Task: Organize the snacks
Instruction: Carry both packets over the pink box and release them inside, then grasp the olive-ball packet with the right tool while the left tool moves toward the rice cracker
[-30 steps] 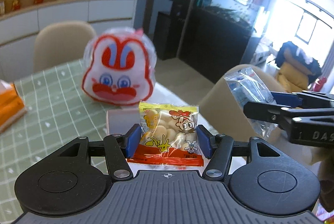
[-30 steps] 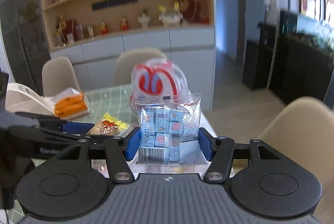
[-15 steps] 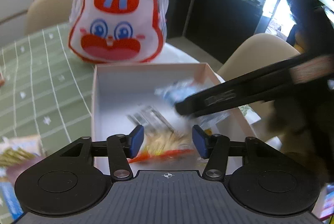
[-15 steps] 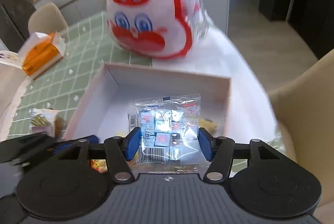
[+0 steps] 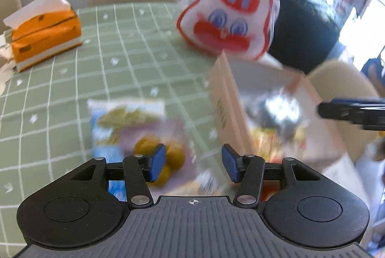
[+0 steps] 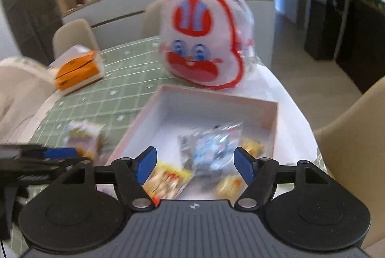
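Observation:
A pale open box (image 6: 216, 99) sits on the table and holds several snack packets: a clear bag of blue cubes (image 6: 211, 145) and a yellow-red biscuit packet (image 6: 166, 181). My right gripper (image 6: 195, 165) is open and empty above the box's near side. My left gripper (image 5: 193, 163) is open and empty over a blurred blue-and-yellow snack packet (image 5: 130, 128) that lies on the green cloth left of the box (image 5: 226, 104). That packet also shows in the right wrist view (image 6: 84, 135). The right gripper shows in the left wrist view (image 5: 353, 111).
A big red-and-white rabbit-face bag (image 6: 204, 41) stands behind the box. An orange tissue box (image 5: 43, 34) sits at the far left of the green checked tablecloth (image 5: 120, 58). Beige chairs (image 6: 356, 137) surround the table.
Both grippers let go of their packets into the box and opened. My left gripper swung left to above the packet on the cloth. My right gripper pulled back.

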`<state>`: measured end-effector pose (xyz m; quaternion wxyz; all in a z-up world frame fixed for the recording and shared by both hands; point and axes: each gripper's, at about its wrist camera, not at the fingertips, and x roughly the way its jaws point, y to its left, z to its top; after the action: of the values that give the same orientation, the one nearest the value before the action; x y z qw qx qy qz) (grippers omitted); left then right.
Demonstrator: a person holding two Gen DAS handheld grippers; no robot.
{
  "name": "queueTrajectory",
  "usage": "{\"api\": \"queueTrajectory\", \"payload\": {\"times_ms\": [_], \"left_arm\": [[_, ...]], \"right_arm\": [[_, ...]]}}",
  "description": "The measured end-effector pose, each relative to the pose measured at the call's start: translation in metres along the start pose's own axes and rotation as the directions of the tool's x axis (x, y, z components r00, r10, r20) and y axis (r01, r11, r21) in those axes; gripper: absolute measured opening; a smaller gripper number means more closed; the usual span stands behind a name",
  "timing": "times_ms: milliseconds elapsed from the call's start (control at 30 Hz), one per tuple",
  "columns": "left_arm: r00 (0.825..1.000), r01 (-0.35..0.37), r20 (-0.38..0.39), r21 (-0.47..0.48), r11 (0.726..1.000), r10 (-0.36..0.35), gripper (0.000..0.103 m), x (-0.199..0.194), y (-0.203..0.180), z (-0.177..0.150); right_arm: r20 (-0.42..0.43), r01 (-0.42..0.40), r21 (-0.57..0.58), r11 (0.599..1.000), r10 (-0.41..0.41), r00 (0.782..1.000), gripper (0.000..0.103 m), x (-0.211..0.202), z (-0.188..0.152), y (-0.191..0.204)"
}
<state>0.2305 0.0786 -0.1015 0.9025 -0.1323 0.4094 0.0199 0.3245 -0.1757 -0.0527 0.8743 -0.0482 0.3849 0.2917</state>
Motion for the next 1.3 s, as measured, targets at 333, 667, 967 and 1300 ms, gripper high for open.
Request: {"api": "queueTrajectory", "payload": {"times_ms": [333, 667, 967, 1300], "left_arm": [[0.995, 0.064, -0.087, 0.162, 0.985, -0.050, 0.053, -0.027, 0.001, -0.057], [0.977, 0.172, -0.147, 0.119, 0.978, -0.154, 0.050, -0.081, 0.013, -0.111], [0.992, 0.061, -0.110, -0.064, 0.996, -0.068, 0.049, -0.109, 0.073, -0.122], [0.991, 0.106, -0.074, -0.109, 0.988, -0.114, 0.049, -0.126, 0.105, -0.128]], "right_arm": [[-0.077, -0.034, -0.002, 0.999, 0.034, 0.996, 0.075, -0.016, -0.073, 0.073], [-0.157, -0.080, 0.083, 0.993, 0.092, 0.983, 0.075, 0.004, -0.098, 0.128], [-0.106, -0.015, -0.036, 0.999, 0.011, 0.994, 0.077, 0.031, -0.088, 0.190], [-0.166, 0.027, -0.165, 0.986, -0.055, 0.985, 0.059, 0.095, -0.059, 0.225]]}}
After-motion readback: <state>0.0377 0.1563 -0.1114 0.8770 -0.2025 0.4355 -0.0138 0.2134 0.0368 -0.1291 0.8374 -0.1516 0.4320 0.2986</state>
